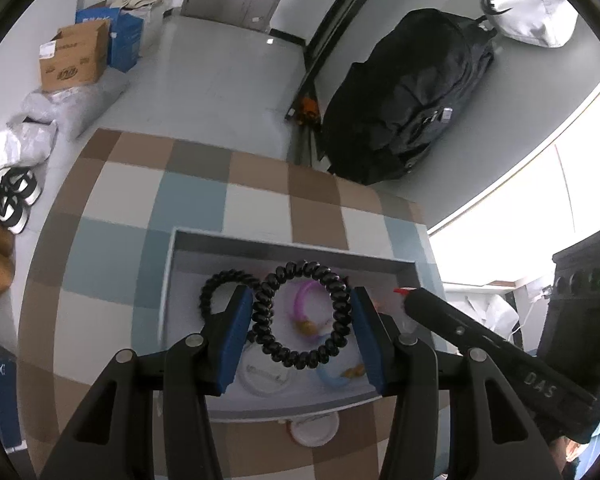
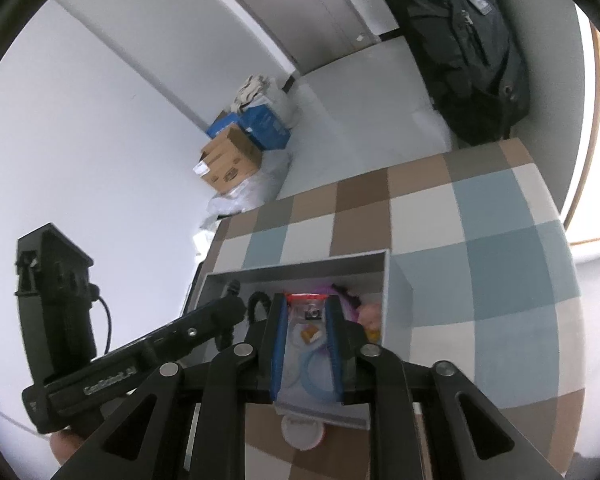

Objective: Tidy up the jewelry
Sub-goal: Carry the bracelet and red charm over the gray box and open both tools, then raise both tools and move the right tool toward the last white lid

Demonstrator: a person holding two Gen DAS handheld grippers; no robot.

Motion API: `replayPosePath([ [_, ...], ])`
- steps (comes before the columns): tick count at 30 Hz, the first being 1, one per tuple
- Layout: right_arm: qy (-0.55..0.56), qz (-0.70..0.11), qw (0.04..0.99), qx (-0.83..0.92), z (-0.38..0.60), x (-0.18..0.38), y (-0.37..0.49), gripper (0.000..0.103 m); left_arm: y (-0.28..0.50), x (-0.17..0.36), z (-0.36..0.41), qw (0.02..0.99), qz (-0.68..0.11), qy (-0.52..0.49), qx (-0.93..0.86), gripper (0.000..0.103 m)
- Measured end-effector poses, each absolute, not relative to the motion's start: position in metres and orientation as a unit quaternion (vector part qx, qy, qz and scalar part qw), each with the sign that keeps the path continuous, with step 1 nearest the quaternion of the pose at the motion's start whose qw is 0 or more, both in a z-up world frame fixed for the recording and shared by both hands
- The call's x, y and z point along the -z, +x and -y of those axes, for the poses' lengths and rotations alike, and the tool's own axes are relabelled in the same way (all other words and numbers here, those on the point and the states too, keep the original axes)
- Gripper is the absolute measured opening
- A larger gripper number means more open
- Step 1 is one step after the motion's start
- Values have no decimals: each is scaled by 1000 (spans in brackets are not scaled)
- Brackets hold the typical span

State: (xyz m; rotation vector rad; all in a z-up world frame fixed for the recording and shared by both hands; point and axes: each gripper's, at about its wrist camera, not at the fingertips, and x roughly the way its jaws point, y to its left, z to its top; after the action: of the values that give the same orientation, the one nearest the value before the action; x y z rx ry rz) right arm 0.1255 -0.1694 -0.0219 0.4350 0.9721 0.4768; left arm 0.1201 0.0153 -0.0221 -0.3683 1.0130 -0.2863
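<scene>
A grey open box (image 1: 172,264) sits on the checkered table. My left gripper (image 1: 303,300) is above it, its blue pads (image 1: 236,332) closed against the sides of a black spiral hair tie (image 1: 304,316). A second black spiral tie (image 1: 220,284) lies in the box at left, with a pink ring (image 1: 304,296), a blue ring (image 1: 332,378) and a white round piece (image 1: 264,376). My right gripper (image 2: 306,304) holds a small clear packet with a red top edge (image 2: 306,306) over the box (image 2: 386,280). A blue ring (image 2: 312,376) lies below it.
A white round lid (image 1: 314,428) lies on the table in front of the box; it also shows in the right wrist view (image 2: 302,432). On the floor beyond are cardboard and blue boxes (image 1: 76,54), a black bag (image 1: 412,96) and shoes (image 1: 8,196).
</scene>
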Motion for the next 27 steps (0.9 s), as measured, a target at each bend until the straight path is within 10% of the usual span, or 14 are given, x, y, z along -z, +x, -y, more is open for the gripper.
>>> replayPosePath([
  [7, 249, -426, 842, -219, 190, 10, 121, 68, 115, 9, -19, 858, -449, -193, 156, 80],
  [27, 182, -401, 873, -209, 191, -5, 90, 103, 75, -8, -31, 880, -416, -176, 148, 80],
])
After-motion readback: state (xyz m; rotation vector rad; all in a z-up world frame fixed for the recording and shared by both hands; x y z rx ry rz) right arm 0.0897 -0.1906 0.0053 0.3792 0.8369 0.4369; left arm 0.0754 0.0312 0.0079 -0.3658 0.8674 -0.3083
